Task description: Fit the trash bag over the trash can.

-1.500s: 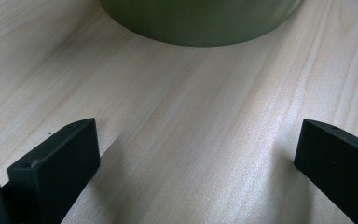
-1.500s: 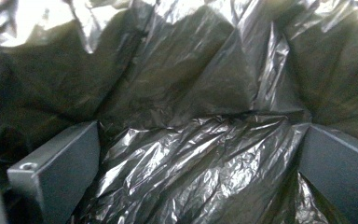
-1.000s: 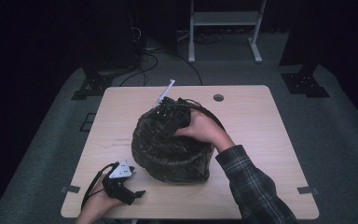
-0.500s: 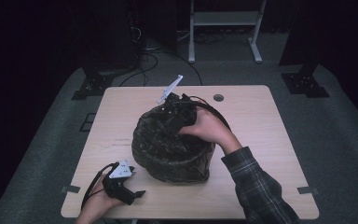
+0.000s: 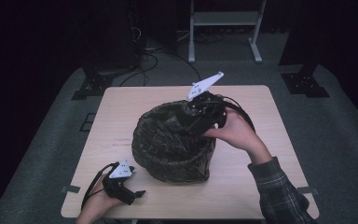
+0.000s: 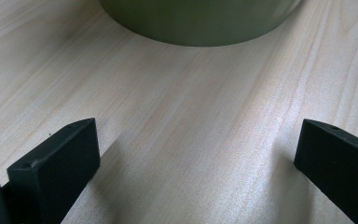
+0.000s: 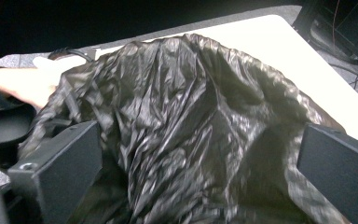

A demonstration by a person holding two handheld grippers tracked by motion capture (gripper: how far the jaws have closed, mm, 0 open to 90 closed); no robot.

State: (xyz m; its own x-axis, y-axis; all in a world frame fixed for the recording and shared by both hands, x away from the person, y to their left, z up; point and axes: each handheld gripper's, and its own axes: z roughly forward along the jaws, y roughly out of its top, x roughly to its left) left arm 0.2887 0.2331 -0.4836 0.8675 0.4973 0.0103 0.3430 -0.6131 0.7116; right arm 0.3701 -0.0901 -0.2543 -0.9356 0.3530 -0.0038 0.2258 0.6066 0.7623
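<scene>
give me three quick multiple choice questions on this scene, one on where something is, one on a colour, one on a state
1. Where is the left gripper?
A. inside the bin
B. low at the near left of the table
C. on the floor

2. What colour is the bag lining the bin?
A. white
B. blue
C. black

3. How do the right gripper fingers stand?
A. apart over the bag
C. shut on a cup
B. shut on the table edge

Answers:
1 B, the high view shows it by the near left edge.
2 C, the crinkled plastic is black in both views of it.
3 A, the right gripper view shows a wide gap with bag between them.
</scene>
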